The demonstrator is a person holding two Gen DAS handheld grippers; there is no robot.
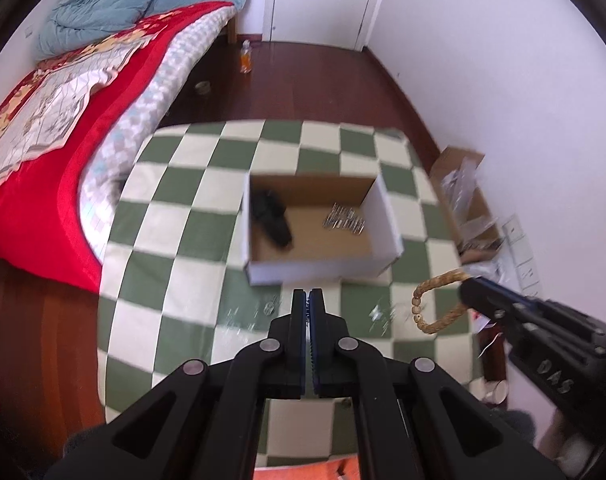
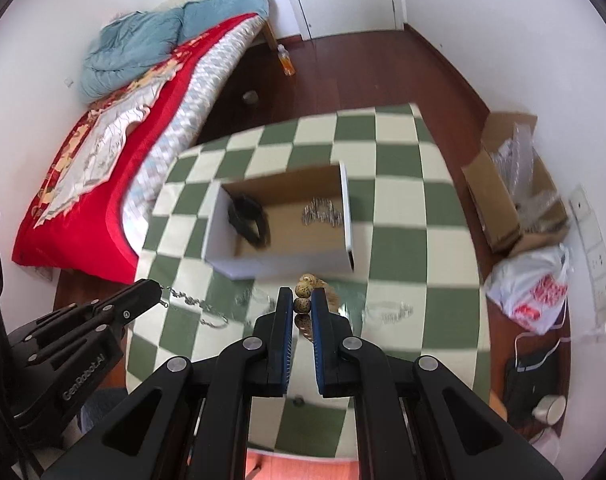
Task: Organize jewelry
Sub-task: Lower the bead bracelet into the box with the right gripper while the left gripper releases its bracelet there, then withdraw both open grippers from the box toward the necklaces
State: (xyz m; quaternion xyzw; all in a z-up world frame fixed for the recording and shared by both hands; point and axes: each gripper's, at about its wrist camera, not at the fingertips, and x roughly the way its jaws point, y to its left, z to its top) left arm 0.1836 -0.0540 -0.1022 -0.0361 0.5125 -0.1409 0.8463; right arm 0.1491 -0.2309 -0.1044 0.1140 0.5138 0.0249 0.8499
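Above the near edge of the checkered table (image 1: 175, 216), the right gripper (image 2: 303, 304) is clamped on a beaded bracelet (image 1: 435, 300); beads sit pinched between its blue pads in the right wrist view, and in the left wrist view the loop hangs off the fingertips, clear of the cloth. The left gripper (image 1: 307, 300) has its jaws pressed together; the right wrist view shows a thin silver chain (image 2: 191, 304) trailing from its tip down to the tablecloth, so it looks to be pinching that chain, though blur makes the contact hard to confirm.

Key relation: the open white box (image 1: 323, 268) lies straight ahead of both grippers, its near wall just beyond the fingertips; its long axis runs left-right across the line of approach; the bracelet is on the box's right-hand side, near the front right corner, so the right gripper is the nearer one for the drop. Inside the box: a black item (image 1: 271, 216) at the left, a cluster of silver pieces (image 1: 345, 218) at the right; bare floor between them.

Judgement: next move is forward and over the near wall, then release; risk is the hanging loop catching the wall. More silver pieces (image 2: 391, 310) lie on the table near the front edge, blurred.
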